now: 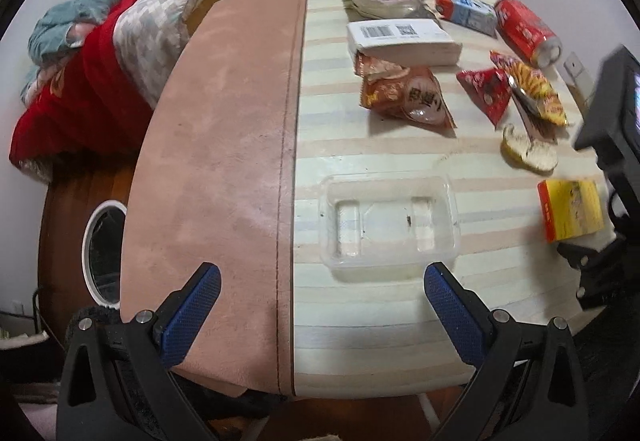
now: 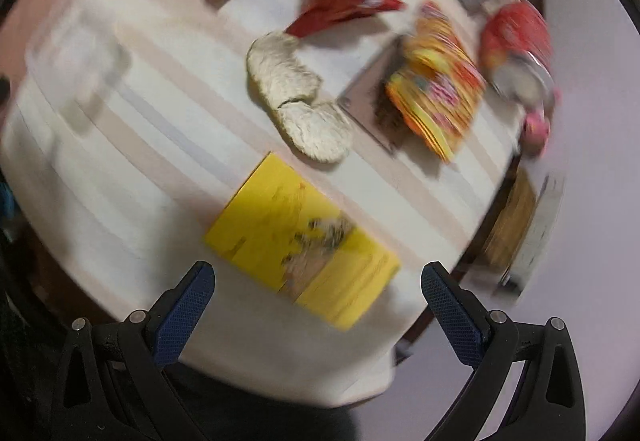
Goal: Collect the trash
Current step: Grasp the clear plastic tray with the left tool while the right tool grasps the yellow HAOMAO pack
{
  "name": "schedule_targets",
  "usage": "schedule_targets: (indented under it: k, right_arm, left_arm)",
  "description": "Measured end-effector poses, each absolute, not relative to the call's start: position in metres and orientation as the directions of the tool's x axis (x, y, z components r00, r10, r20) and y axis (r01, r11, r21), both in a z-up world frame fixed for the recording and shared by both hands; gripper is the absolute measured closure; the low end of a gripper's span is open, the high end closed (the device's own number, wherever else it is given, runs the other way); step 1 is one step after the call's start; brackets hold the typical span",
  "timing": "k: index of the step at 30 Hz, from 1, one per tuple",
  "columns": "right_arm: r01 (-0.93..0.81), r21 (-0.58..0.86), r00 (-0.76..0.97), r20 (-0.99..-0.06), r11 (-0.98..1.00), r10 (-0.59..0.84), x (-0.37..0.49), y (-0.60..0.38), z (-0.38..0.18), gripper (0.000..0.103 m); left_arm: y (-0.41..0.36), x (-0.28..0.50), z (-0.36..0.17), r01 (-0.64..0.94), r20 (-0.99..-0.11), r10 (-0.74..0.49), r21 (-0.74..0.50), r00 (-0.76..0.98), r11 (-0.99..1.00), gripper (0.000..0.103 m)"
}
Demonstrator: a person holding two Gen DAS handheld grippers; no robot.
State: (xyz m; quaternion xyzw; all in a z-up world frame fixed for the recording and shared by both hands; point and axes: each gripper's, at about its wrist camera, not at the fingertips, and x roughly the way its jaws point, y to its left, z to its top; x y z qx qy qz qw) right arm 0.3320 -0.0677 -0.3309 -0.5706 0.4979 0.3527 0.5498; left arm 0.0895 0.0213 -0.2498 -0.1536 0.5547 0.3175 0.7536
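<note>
Trash lies scattered over the striped table. A clear plastic tray sits just ahead of my open left gripper, whose blue pads hold nothing. Farther back lie an orange snack bag, a white box, a red wrapper, a yellow-red wrapper, a red can, a milk carton and a peel. My open right gripper hovers over a yellow box, shown also as the yellow box in the left wrist view. The right wrist view is blurred.
A pink cloth covers the table's left half. Left of the table, a bin with a white rim stands on the floor, beside a bed with red and teal bedding. The other gripper's black body stands at the table's right edge.
</note>
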Motion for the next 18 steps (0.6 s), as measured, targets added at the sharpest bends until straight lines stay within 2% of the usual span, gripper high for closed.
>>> schedule_targets:
  k: [5,6,7,8,10,13,18]
  right_arm:
    - [-0.98,-0.168,0.147,-0.972,0.108,-0.186,0.349,-0.069,-0.342,0.001]
    - [-0.981,-0.138,0.112,-0.976,0.133,-0.187,0.353,-0.07,-0.341,0.006]
    - [-0.981,-0.095,0.063,-0.981,0.168,-0.183,0.357,-0.074,-0.341,0.016]
    - [-0.972,-0.046,0.004,-0.984,0.232,-0.176,0.363,-0.078,-0.34,0.022]
    - [-0.936,-0.038,-0.02,-0.987,0.351,-0.16,0.373,-0.087,-0.338,0.03]
    - [-0.806,0.041,-0.132,-0.985,0.591,-0.112,0.395,-0.109,-0.338,0.032]
    - [-0.64,0.054,-0.091,-0.996,0.767,-0.006,0.42,-0.142,-0.328,0.032]
  left_arm:
    - [0.019,0.098,-0.247,-0.595,-0.926,0.325,0.153,0.193,0.789,0.0]
    - [0.019,0.101,-0.247,-0.584,-0.926,0.32,0.149,0.2,0.798,0.0]
    - [0.02,0.104,-0.243,-0.559,-0.925,0.316,0.15,0.212,0.815,0.0]
    - [0.022,0.106,-0.241,-0.539,-0.925,0.309,0.148,0.221,0.829,0.0]
    - [0.025,0.113,-0.235,-0.481,-0.924,0.295,0.148,0.245,0.864,0.0]
    - [0.032,0.123,-0.226,-0.36,-0.92,0.277,0.168,0.276,0.917,0.0]
    - [0.031,0.15,-0.227,-0.07,-0.927,0.243,0.233,0.285,0.97,0.0]
